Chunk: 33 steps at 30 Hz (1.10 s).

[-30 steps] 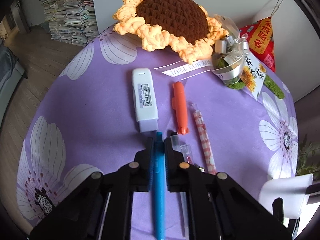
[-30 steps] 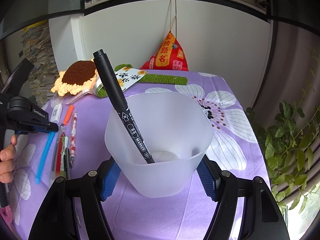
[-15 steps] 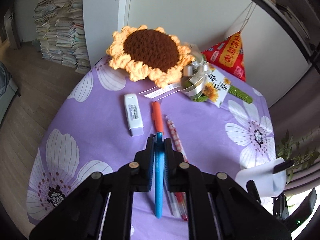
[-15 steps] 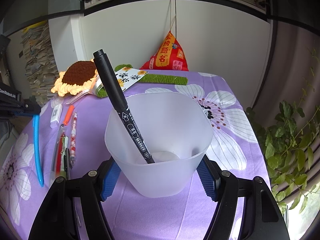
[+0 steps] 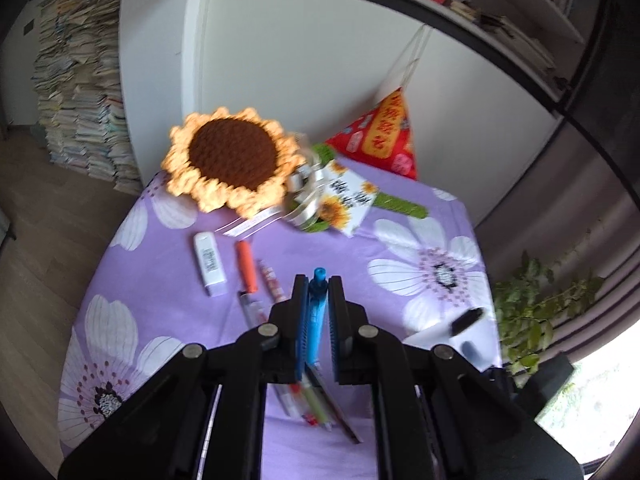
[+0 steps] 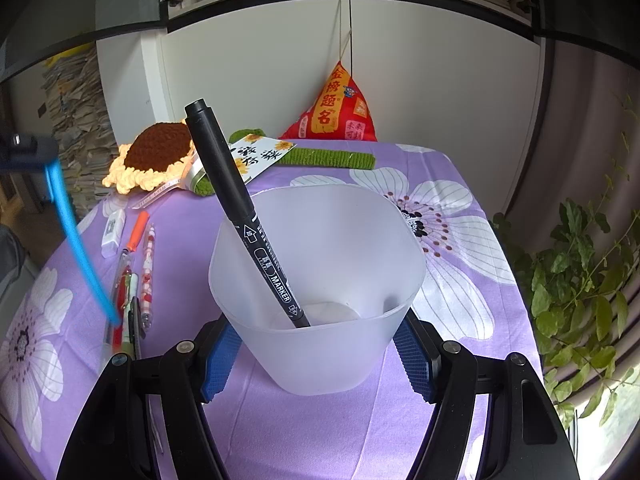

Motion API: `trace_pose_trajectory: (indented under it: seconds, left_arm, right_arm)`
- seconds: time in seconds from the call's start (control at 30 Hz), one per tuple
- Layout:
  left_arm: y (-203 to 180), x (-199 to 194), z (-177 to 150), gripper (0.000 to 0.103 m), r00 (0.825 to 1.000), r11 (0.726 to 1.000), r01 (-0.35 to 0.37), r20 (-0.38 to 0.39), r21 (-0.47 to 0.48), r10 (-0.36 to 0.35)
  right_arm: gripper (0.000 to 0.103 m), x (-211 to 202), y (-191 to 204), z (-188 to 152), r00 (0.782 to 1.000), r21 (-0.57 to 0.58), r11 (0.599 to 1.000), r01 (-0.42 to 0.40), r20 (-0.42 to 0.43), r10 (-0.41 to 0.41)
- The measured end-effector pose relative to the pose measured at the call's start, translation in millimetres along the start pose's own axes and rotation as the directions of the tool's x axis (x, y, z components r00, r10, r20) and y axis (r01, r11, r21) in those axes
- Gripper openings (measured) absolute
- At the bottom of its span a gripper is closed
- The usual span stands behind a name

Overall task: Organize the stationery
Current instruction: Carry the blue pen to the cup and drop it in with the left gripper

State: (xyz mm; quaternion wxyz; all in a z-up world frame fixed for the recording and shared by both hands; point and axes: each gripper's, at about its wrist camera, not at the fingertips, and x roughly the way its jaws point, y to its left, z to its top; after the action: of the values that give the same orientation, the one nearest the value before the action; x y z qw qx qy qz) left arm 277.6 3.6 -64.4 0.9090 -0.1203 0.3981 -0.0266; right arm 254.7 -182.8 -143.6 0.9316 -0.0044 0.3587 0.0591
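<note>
My left gripper is shut on a blue pen and holds it in the air above the purple flowered tablecloth. In the right wrist view the blue pen hangs slanted at the far left, tip down over the loose pens. My right gripper is shut on a translucent white cup, its blue pads pressing both sides. A black marker leans inside the cup. On the cloth lie a white correction tape, an orange pen, a checked pen and several more pens.
A crochet sunflower, a card with ribbon and a red pouch crowd the table's far side by the white wall. A leafy plant stands off the right edge. Paper stacks rise at the left.
My left gripper has lifted the blue pen off the table and risen, so the table looks farther away and the cup has come into its view. The right gripper and cup have not moved.
</note>
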Motion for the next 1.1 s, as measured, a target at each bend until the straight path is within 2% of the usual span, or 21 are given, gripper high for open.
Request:
trace_pose_trajectory:
  seconds: [0.2,0.4,0.6,0.7,0.87,1.1]
  left_arm:
    - [-41.2,-21.7,16.3,0.007,0.994,0.994,0.071,0.079,0.078,-0.077]
    - [-77.3,-35.4,31.0,0.007,0.982,0.982,0.128,0.121,0.137,-0.144]
    - [-104.2,-45.4,32.5,0.007,0.971,0.965,0.165,0.137,0.203,-0.195]
    - [-114.6,-42.3,27.7,0.007,0.971,0.956,0.176,0.121,0.235,-0.208]
    - [-122.2,-21.3,13.7,0.007,0.98,0.949,0.17,0.053,0.265,-0.19]
    - [-113.0,14.1,-2.5,0.007,0.987,0.957,0.16,-0.057,0.243,-0.151]
  right_arm:
    - [0.072,0.3,0.2,0.0,1.0,-0.001,1.0,-0.005,-0.007,0.005]
    - [0.072,0.5,0.2,0.2,1.0,-0.002,1.0,-0.005,-0.007,0.005]
    - [0.072,0.4,-0.1,0.1,1.0,-0.002,1.0,-0.005,-0.007,0.005]
    - [0.072,0.5,-0.2,0.3,1.0,-0.001,1.0,-0.006,-0.007,0.006]
    - [0.072,0.5,-0.1,0.3,1.0,-0.001,1.0,-0.006,-0.007,0.006]
    - [0.072,0.4,-0.2,0.2,1.0,-0.002,1.0,-0.005,-0.007,0.005]
